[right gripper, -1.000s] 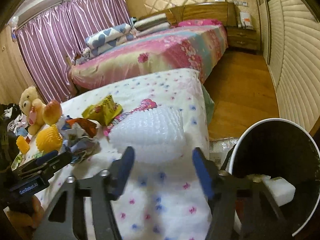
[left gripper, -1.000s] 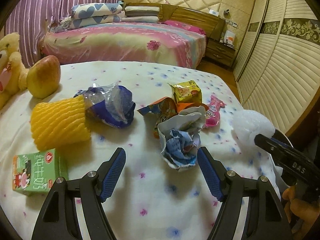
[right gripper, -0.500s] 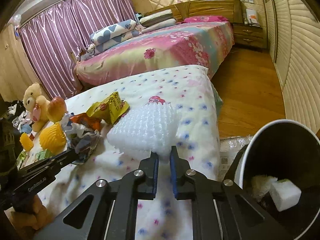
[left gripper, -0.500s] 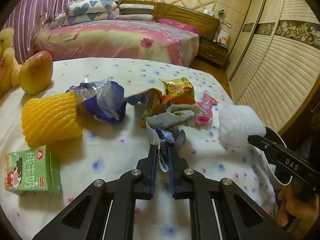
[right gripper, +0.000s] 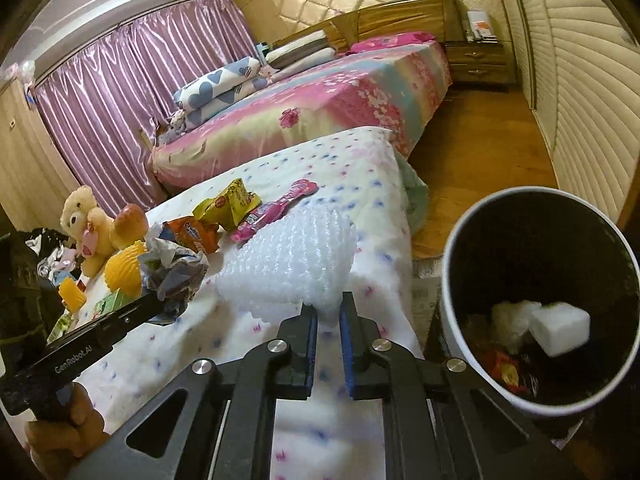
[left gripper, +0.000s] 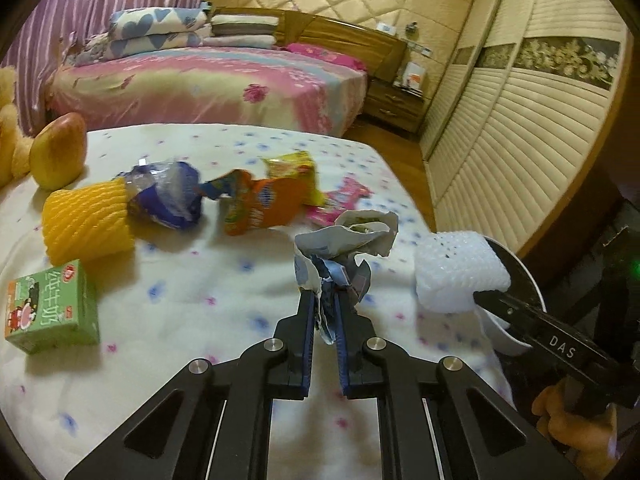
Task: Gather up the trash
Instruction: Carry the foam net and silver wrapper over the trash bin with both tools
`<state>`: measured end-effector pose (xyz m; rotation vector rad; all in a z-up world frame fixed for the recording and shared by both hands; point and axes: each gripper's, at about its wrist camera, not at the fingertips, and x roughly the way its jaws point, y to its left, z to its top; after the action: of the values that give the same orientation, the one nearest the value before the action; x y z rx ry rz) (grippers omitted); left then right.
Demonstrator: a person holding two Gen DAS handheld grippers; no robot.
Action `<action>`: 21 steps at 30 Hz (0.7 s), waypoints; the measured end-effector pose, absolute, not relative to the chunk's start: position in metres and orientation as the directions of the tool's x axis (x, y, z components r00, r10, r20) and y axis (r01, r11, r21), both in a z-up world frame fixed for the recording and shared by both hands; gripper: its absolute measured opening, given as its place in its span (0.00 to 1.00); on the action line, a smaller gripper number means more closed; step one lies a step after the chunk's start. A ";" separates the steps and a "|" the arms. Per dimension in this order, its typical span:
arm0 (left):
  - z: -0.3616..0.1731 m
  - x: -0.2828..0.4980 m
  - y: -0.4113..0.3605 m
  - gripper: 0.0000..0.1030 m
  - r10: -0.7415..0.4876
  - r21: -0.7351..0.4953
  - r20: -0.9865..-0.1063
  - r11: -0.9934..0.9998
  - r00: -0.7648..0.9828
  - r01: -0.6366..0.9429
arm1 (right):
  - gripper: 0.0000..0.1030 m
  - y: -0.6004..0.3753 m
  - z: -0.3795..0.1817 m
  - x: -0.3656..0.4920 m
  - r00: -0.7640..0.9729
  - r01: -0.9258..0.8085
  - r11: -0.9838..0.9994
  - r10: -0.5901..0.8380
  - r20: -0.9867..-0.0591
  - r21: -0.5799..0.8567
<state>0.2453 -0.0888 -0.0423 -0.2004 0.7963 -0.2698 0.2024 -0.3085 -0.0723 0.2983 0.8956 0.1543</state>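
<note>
My left gripper point(left gripper: 323, 300) is shut on a crumpled white and blue paper wrapper point(left gripper: 344, 248) and holds it above the flowered bed sheet point(left gripper: 192, 292). My right gripper point(right gripper: 329, 308) is shut on a white foam net sleeve point(right gripper: 288, 268), lifted just left of the round trash bin point(right gripper: 452, 280), which holds white foam and wrappers. The sleeve also shows in the left wrist view point(left gripper: 456, 276). On the sheet lie an orange snack bag point(left gripper: 260, 204), a yellow packet point(left gripper: 296, 172), a pink wrapper point(left gripper: 340, 200) and a blue-purple bag point(left gripper: 168, 196).
A yellow foam net point(left gripper: 86, 224), a green milk carton point(left gripper: 52, 308), an apple point(left gripper: 60, 152) and a teddy bear point(right gripper: 88, 220) sit at the left of the sheet. A made bed point(left gripper: 208, 84) stands behind. Wooden floor point(right gripper: 480, 152) and wardrobe doors lie to the right.
Both grippers went from open to shut, the left on the crumpled paper, the right on the foam sleeve. Both items have since been lifted and carried right, toward the bin.
</note>
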 end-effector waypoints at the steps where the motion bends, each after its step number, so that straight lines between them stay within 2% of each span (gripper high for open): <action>1: -0.042 0.244 -0.091 0.08 -0.317 -0.277 -0.675 0.946 0.666 0.169 | 0.10 -0.311 -0.071 0.199 0.621 -0.003 0.947 0.253 -0.742 0.321; 21: -0.035 0.226 -0.154 0.08 -0.403 -0.261 -0.673 0.914 0.620 0.310 | 0.10 -0.370 -0.056 0.142 0.675 0.141 0.934 0.151 -0.722 0.327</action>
<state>0.2257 -0.1537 -0.0353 -0.1234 0.8038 -0.4110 0.1416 -0.3697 -0.0560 0.3751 0.8350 0.0055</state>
